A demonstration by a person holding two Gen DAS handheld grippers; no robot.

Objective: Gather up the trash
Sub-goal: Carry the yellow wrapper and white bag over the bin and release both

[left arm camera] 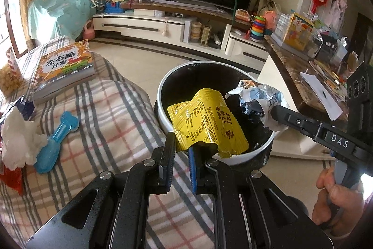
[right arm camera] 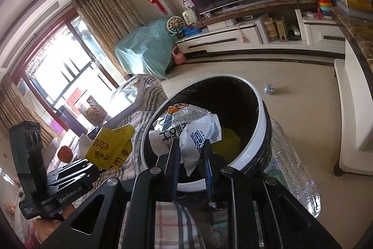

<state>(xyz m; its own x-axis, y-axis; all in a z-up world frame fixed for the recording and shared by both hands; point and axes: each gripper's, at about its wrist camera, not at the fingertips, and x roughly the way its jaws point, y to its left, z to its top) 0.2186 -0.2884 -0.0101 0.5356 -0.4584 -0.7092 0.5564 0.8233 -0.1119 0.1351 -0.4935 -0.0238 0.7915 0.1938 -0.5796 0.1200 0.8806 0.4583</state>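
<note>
Right wrist: bin holds yellow scrap; left tongs clamp yellow packet, right tongs white wrapper

Daylight poured through the window at far left, blown out to white glare, leaving the room evenly bright with soft shadows. Both fisheye views bent straight lines and darkened at the corners; focus stayed sharp.
</note>
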